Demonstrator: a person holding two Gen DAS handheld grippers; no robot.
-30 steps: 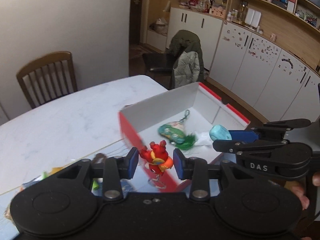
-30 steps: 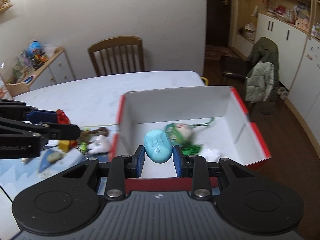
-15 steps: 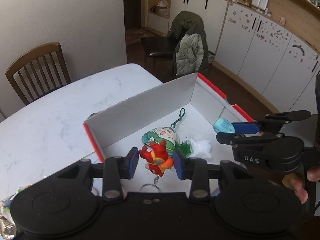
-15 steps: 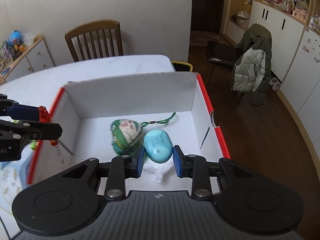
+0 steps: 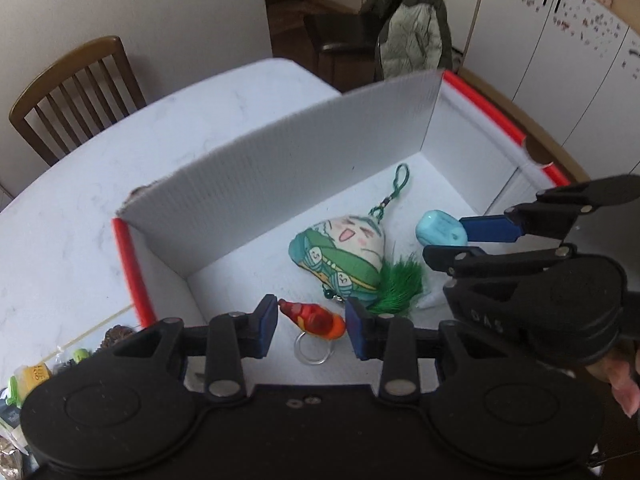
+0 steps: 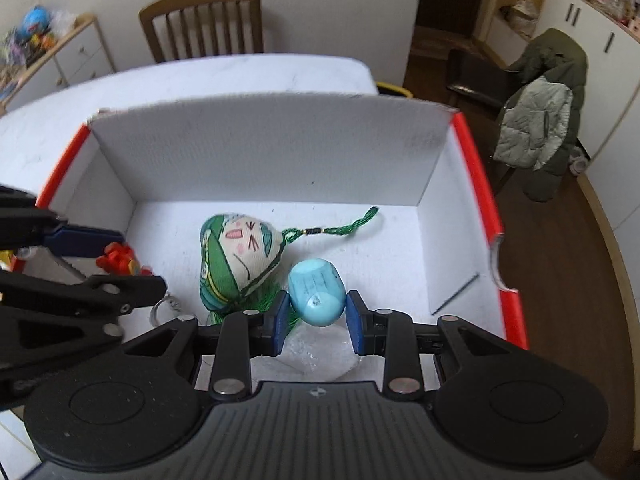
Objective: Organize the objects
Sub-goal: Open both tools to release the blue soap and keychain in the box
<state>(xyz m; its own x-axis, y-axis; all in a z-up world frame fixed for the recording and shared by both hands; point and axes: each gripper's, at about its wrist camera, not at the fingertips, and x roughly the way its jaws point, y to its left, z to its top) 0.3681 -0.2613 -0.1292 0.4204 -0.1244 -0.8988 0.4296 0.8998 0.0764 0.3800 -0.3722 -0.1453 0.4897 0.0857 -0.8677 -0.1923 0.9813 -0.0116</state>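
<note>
Both grippers have dropped lower into the white box [image 5: 304, 168] since a second ago, and their fingers have spread apart. In the left wrist view the left gripper [image 5: 311, 326] stands with its jaws parted, and the red toy [image 5: 312, 319] with its metal key ring [image 5: 314, 350] lies between the blue pads [image 5: 267, 320], a gap showing on each side, so it looks released onto the box floor. In the right wrist view the right gripper [image 6: 316, 318] is likewise open, the blue egg-shaped toy [image 6: 317, 298] sitting between its pads [image 6: 280, 318] with a slim gap at either side; whether a pad grazes it I cannot tell. It rests on a clear plastic bag [image 6: 316, 356] on the box floor. Just beside it to the left lies the green plush toy [image 6: 236, 260], its green cord [image 6: 340, 230] trailing toward the far wall. The box, edged in red [image 6: 478, 176], stands on the white counter [image 5: 100, 184]. A wooden chair [image 6: 204, 20] stands beyond the counter, and a coat [image 6: 544, 112] hangs on another chair to the right.
</note>
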